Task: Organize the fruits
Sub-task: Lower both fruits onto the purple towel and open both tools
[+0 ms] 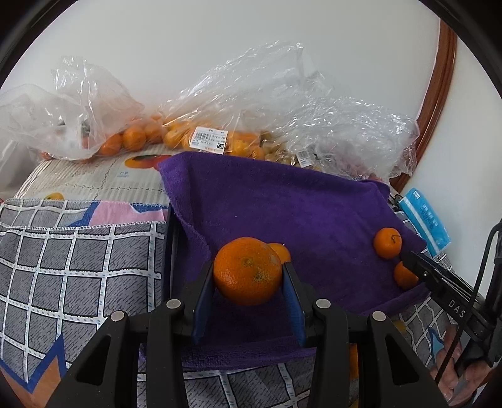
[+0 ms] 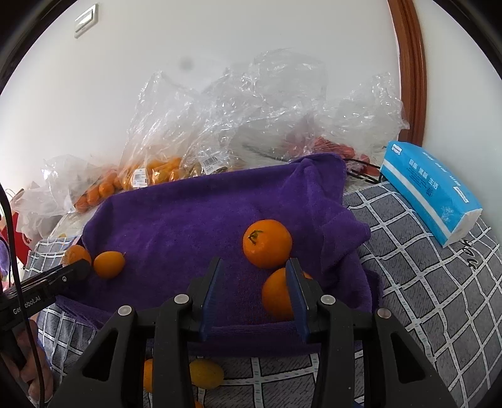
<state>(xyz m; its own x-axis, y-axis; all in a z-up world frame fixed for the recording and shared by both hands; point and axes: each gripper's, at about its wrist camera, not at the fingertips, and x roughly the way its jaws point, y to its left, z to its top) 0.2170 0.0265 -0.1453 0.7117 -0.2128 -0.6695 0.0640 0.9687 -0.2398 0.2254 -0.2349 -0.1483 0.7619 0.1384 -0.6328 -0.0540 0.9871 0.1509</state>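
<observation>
Fruit on a purple towel (image 1: 298,213), which lies over a grey checked cloth (image 1: 78,251).

Left wrist view: the left tool (image 1: 248,273) pinches a large orange (image 1: 248,271) between its blue pads, one pad on each flank, the fruit lifted clear of the towel. A smaller orange fruit (image 1: 280,251) shows just behind it, mostly hidden. Two more oranges sit near the towel's right edge — one with a stem (image 1: 387,242), one partly covered (image 1: 404,276) by the tip of the right tool, which enters from the right.

Right wrist view: the right tool (image 2: 254,282) has its pads apart and nothing pressed between them. One orange (image 2: 277,296) lies on the towel partly behind the right-hand pad; whether it touches the pad cannot be told. A stemmed orange (image 2: 267,243) rests just beyond it. The left tool appears here only as a dark tip at the left edge, with its held orange (image 2: 76,255) and an oval fruit (image 2: 109,264) beside it. Its grip is not readable from this side.

Only this view shows a yellowish fruit (image 2: 205,373) on the checked cloth below the towel, a wall switch (image 2: 85,20), and the whole of a blue tissue pack (image 2: 429,191).

Clear plastic bags (image 1: 219,103) of oranges stand behind the towel against the wall in both views; the printed mat (image 1: 103,179) beneath them shows only in the left.
</observation>
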